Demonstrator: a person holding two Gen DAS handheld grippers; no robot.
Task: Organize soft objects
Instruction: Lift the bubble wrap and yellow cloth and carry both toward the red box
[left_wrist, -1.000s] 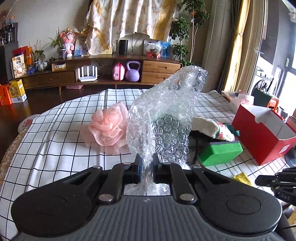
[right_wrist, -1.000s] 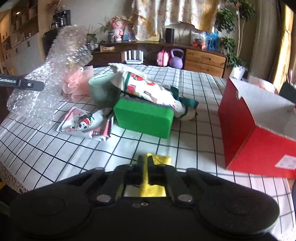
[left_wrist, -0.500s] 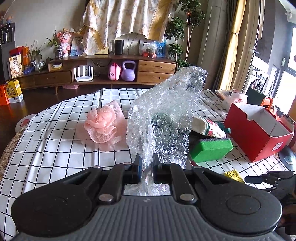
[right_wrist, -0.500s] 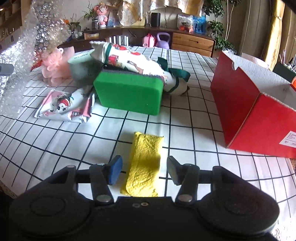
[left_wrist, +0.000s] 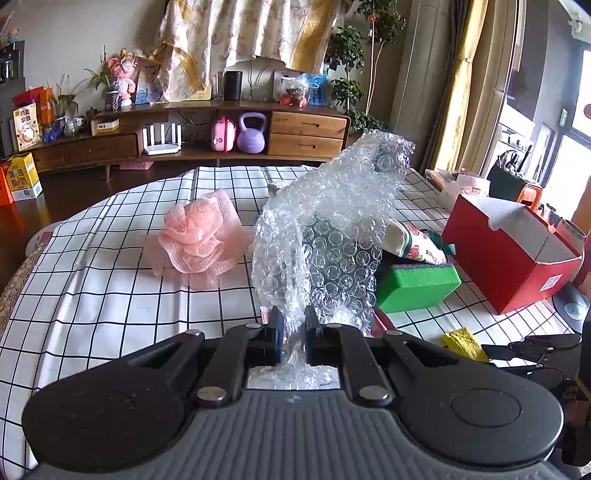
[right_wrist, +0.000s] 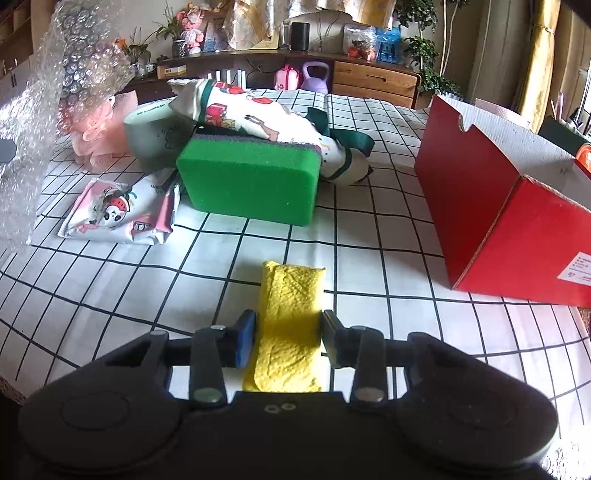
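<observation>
My left gripper (left_wrist: 291, 325) is shut on a sheet of clear bubble wrap (left_wrist: 328, 236) and holds it upright above the checked tablecloth; the wrap also shows at the left of the right wrist view (right_wrist: 62, 85). My right gripper (right_wrist: 288, 332) is open, its fingers either side of a yellow sponge cloth (right_wrist: 291, 314) lying flat on the cloth, also seen from the left wrist (left_wrist: 461, 341). A green sponge (right_wrist: 247, 184), a printed fabric roll (right_wrist: 266, 114), a folded cartoon cloth (right_wrist: 118, 214) and a pink mesh puff (left_wrist: 195, 243) lie on the table.
An open red cardboard box (right_wrist: 517, 206) stands at the right on the table (right_wrist: 369, 258). A pale green cup (right_wrist: 151, 140) sits behind the green sponge. A wooden sideboard (left_wrist: 184, 129) with a purple kettlebell stands beyond the table's far edge.
My right gripper opened and let go of the yellow sponge cloth, which now lies flat between its fingers. My left gripper still holds the bubble wrap and drew back a little.
</observation>
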